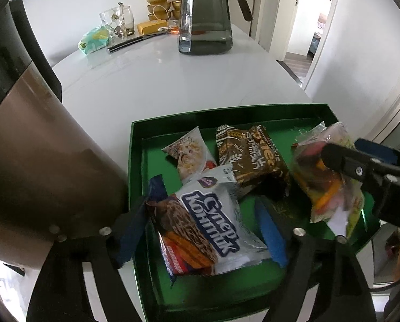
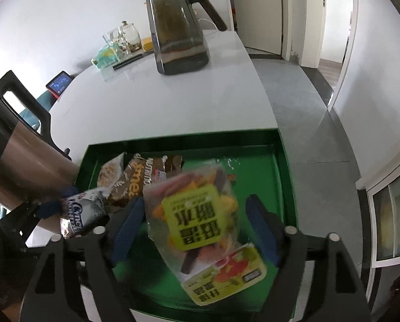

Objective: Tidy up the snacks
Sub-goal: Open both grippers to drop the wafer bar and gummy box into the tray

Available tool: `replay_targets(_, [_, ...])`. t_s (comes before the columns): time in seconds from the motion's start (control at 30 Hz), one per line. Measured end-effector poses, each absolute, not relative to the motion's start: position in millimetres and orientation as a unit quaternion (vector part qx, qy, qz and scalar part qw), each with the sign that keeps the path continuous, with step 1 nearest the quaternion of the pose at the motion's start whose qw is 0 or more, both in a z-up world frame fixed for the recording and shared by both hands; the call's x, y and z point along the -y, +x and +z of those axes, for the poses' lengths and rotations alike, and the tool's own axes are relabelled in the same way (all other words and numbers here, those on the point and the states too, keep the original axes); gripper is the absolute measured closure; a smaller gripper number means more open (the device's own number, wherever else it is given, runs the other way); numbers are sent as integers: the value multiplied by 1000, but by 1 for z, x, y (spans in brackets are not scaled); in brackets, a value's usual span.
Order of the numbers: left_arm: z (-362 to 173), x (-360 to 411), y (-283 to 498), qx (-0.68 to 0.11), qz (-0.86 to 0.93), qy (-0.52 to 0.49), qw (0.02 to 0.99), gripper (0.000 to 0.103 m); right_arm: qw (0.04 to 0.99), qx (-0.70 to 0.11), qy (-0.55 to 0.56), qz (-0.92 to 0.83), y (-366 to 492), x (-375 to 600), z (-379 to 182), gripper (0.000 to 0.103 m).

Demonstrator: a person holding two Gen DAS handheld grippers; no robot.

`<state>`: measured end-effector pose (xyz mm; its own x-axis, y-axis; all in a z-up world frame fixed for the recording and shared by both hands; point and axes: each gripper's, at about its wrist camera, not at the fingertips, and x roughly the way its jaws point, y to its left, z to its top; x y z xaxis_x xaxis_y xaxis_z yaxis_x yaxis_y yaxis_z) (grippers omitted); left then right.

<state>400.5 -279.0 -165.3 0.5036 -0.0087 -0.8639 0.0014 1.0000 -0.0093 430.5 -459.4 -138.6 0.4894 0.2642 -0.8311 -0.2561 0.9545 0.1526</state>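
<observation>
A green tray (image 1: 226, 110) (image 2: 173, 135) sits at the near right corner of the white table. In it lie a white cereal packet (image 1: 189, 150) (image 2: 110, 171) and a brown oat packet (image 1: 248, 155) (image 2: 135, 182). My left gripper (image 1: 204, 230) is open over the tray's left part. A white and blue biscuit packet (image 1: 208, 222) (image 2: 82, 214) lies loose between its blue pads. My right gripper (image 2: 194, 228) is open wide over the tray's right part. A clear bag of coloured snacks with a yellow label (image 2: 197, 214) (image 1: 323, 182) is between its pads, blurred and apart from the right pad.
A brown metal kettle (image 1: 52, 161) (image 2: 25, 161) stands close to the tray's left side. At the far end are a dark glass pitcher (image 1: 205, 13) (image 2: 178, 32), glass jars (image 1: 119, 21), gold bowls (image 1: 157, 0) and a black knife (image 1: 130, 43). The table's right edge runs along the tray.
</observation>
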Motion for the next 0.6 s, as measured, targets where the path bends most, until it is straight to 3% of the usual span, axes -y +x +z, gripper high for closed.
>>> replay_targets(0.07, [-163,278,399,-495,-2,-7,869,24,863,-482,4,152,431,458,-138,0])
replay_targets(0.23, [-159,284,394,-494,-7,0,869,1,864,-478,22,153,430,461,-133,0])
replay_targets(0.6, [-154,287,388,-490,-9,8,871,1,869,-473,27,145,424,465,-126,0])
